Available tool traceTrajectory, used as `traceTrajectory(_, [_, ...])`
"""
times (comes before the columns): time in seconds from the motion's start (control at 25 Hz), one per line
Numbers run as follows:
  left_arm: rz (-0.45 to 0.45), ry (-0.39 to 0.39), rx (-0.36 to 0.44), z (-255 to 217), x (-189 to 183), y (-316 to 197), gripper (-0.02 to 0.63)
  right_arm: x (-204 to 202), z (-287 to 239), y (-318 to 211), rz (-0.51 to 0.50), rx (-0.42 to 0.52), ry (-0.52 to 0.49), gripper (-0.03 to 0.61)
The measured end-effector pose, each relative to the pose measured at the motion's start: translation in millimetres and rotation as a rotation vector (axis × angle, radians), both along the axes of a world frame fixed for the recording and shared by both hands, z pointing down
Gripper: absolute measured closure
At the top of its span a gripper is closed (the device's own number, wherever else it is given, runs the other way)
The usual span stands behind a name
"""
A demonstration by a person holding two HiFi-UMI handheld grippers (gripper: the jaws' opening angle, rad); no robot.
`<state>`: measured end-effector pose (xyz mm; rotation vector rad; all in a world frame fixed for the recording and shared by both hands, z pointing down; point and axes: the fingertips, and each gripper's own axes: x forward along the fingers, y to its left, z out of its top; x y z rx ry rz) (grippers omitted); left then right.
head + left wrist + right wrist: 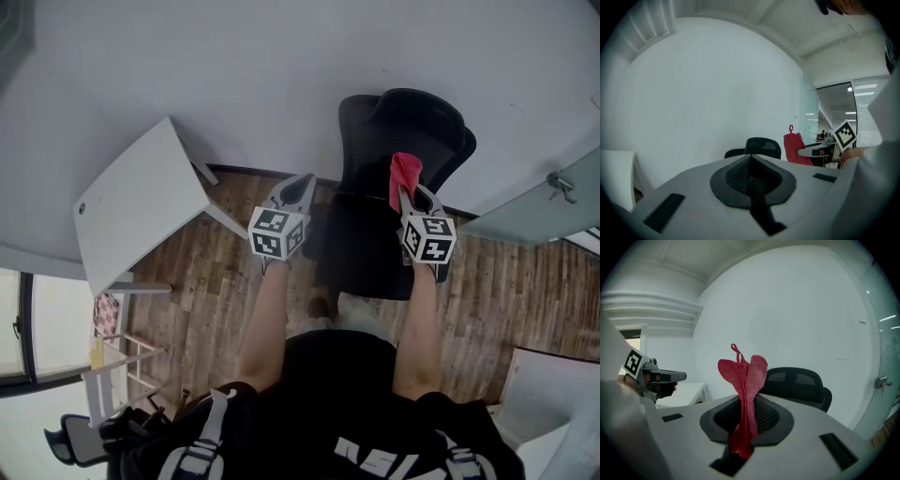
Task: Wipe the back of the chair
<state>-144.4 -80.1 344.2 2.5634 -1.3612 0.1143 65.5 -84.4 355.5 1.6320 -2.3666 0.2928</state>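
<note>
Closest in, the person's forearms [267, 319] reach forward over the wooden floor [225, 253]. Out front, the black chair [403, 127] stands against the wall, with the white table [141, 206] off to its left. The right tool [412, 195] is up over the chair's seat, clenched on the red cloth [405, 172], which stands upright out of its tip, just in front of the chair back; touching or not, can't tell. The left tool [298, 190] hovers just left of the chair, jaws pressed together, nothing between them
</note>
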Motion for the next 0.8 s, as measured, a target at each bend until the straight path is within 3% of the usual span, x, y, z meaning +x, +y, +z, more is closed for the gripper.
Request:
traceTrajectory(0.56, [0.010,-0.029,-0.001,2.2,25.0,-72.1,0.591,11.1,10.7,-84.4,-0.026,-0.039,-0.067,0.506])
traceTrajectory(0.8, [0.009,-0.022,-0.005,5.4,37.1,-103.1,0.591,19.4,21.3,-120.3,-0.025,-0.057,-0.021,0.503])
